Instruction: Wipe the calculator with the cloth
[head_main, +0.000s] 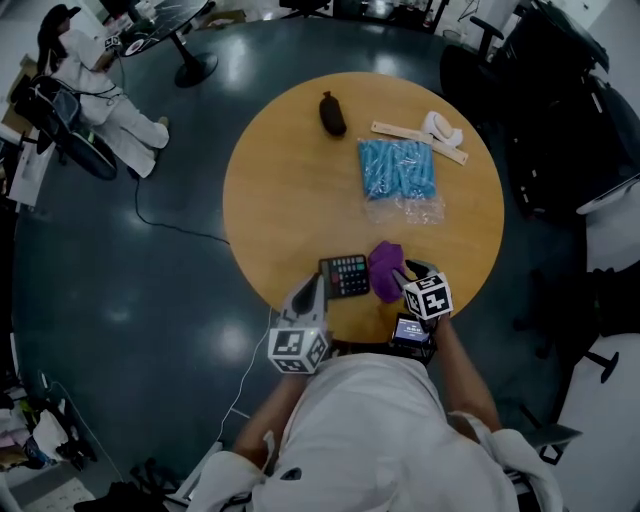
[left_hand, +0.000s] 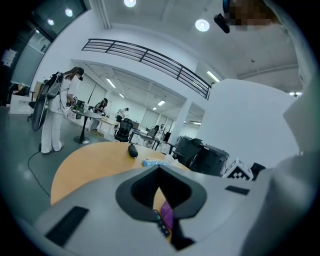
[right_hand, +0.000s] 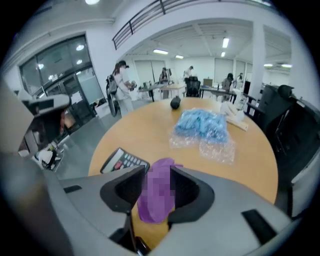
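Judged soft and light, the purple cloth (head_main: 385, 268) is seen just right of the calculator (head_main: 345, 275), between the parted jaws of the right gripper (head_main: 408, 272), and is best pinched at its bunched top, while the left gripper (head_main: 316, 288) is held closed on nothing.

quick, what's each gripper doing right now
left gripper: closed, nothing between its jaws
right gripper: open, crumpled purple cloth lying between its jaws, apparently not gripped

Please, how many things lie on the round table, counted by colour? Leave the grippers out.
Dark: 2, the calculator and an oblong thing
Purple: 1, the cloth
Blue: 1, a packet in clear plastic
White: 1, a small curved thing
Pale wood: 1, a flat strip
Total: 6
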